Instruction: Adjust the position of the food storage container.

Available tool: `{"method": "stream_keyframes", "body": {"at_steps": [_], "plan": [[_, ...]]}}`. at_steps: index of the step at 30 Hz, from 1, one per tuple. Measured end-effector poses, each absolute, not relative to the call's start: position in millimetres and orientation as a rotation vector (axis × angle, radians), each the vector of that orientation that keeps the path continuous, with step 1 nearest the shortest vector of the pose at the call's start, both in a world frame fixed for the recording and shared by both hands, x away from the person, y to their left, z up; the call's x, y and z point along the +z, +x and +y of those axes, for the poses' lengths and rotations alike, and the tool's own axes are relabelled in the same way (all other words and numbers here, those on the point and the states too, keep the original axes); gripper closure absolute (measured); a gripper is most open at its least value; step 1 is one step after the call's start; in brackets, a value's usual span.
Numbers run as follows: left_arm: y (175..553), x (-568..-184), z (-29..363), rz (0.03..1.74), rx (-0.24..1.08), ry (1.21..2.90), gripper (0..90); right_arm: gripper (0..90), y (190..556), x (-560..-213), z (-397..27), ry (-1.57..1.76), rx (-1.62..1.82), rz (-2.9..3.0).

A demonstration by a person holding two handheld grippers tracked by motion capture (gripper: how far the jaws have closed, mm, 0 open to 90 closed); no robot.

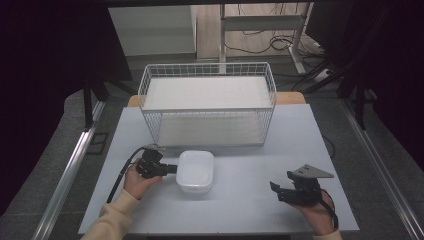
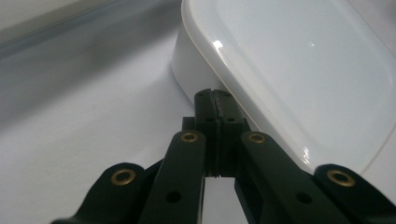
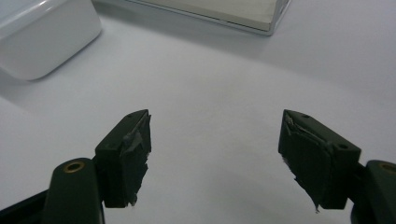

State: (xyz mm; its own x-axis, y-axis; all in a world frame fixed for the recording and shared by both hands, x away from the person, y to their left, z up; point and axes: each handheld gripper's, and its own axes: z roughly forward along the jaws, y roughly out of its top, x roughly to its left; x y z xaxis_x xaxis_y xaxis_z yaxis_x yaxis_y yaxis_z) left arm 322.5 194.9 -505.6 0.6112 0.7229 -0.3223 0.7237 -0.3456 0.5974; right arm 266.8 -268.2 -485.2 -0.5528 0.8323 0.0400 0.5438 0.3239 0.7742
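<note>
Forearm and sleeve (image 1: 116,218) at near edge, item 1: person's left hand carried left tongs (image 1: 172,169), jaws clenched flat together w/ nothing between, tips touching the left side wall of white lidded container (image 1: 195,171).

Item 2: same left tongs (image 2: 215,100) seen from their own camera; pads met edge to edge, tip lay just under the lid's overhanging rim, against the container (image 2: 299,70) wall. Judged: a push or nudge, not a grip.

Item 3: right tongs (image 1: 281,191), near right of counter (image 1: 250,150), released, jaws wide apart, nothing held, well apart from container. Own view: right tongs (image 3: 215,140) over bare counter (image 3: 224,84); container corner (image 3: 42,37) at upper left.

Item 4: wire basket (image 1: 207,102), white, at far side of counter, behind container, apart from it by a strip of counter. Appeared empty.

Handling notes (judgement):
- Container sat approx centre-left of counter, upright, lid on.
- Push best kept low on the wall, not under the lid rim, else lid could lift or box tip.
- Contact near the wall's middle, so box slid straight and didn't spin.
- Slow, level travel; smooth counter meant easy sliding.
- Right tongs were free to steady or take the opp. side.
</note>
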Motion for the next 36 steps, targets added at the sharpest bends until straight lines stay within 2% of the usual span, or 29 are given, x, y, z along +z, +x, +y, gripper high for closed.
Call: {"method": "stream_keyframes", "body": {"at_steps": [16,36], "plan": [[307,-500,149,1.012,-0.063,2.154,90.0,25.5,266,-484,-269,1.223,1.092,2.225],[321,-507,151,1.086,-0.06,2.074,90.0,25.5,266,-485,-268,1.218,1.089,2.23]]}}
